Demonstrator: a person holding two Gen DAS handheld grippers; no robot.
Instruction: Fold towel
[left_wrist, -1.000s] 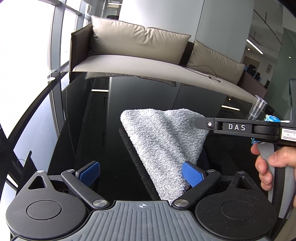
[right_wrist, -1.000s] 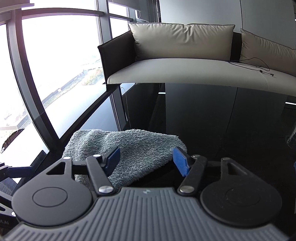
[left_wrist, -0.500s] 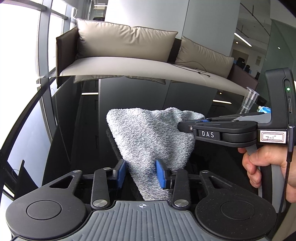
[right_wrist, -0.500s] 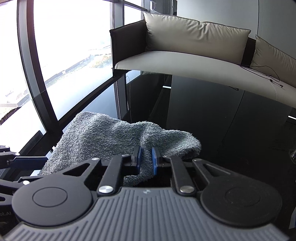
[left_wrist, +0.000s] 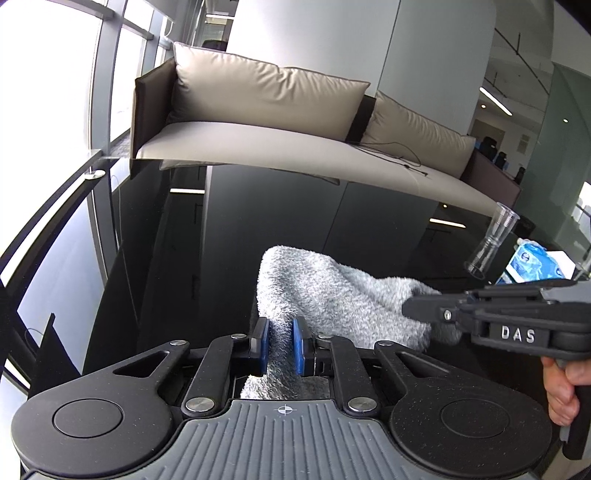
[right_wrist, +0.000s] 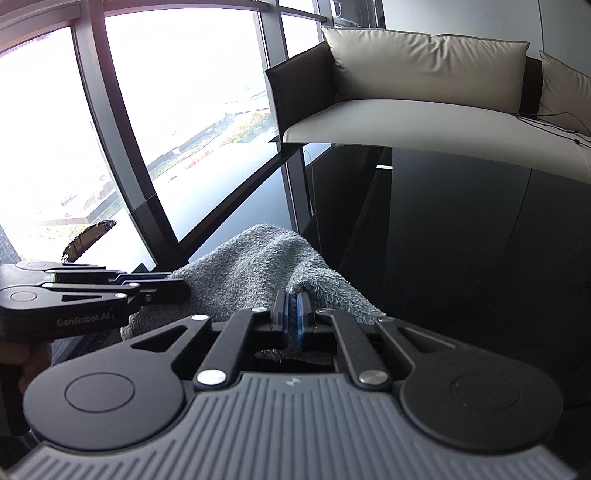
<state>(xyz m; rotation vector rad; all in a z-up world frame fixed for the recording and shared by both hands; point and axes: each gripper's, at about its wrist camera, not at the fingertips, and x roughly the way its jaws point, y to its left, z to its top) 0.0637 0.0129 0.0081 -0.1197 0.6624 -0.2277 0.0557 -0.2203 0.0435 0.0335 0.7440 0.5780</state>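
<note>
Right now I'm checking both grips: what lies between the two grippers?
Only the fluffy grey towel spans from the left gripper to the right gripper; both are shut on it. The left wrist view shows this.

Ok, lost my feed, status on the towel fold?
Left gripper shut on towel. Right gripper shut on towel, near edge lifted. Plastic cup and blue packet off right, clear.
</note>
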